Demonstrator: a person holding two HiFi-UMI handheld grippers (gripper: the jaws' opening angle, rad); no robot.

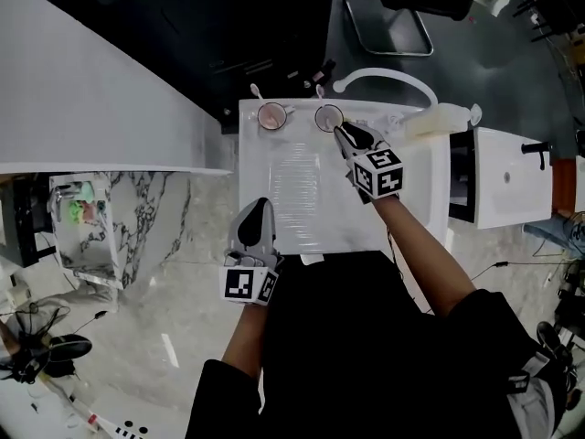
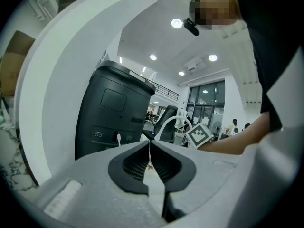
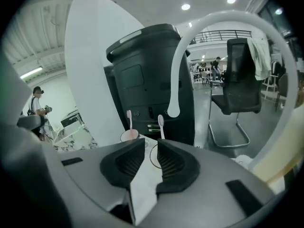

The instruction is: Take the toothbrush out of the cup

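Two cups stand at the far edge of the white counter [image 1: 302,208]: a pink cup [image 1: 271,115] on the left and a clear cup [image 1: 329,117] to its right. A toothbrush [image 1: 319,88] stands upright in the clear cup, and another toothbrush [image 1: 256,91] in the pink one. My right gripper [image 1: 343,133] hovers just short of the clear cup, its jaws narrowly open with nothing between them. In the right gripper view, the toothbrush [image 3: 161,126] rises just beyond the jaw tips [image 3: 151,142]. My left gripper [image 1: 256,213] rests shut and empty near the counter's front left.
A white arched faucet [image 1: 384,79] curves behind the clear cup. A white object [image 1: 439,117] lies at the counter's right end. A black bin [image 3: 152,75] stands beyond the cups, and an office chair [image 1: 388,21] farther back. Marble flooring [image 1: 174,227] lies to the left.
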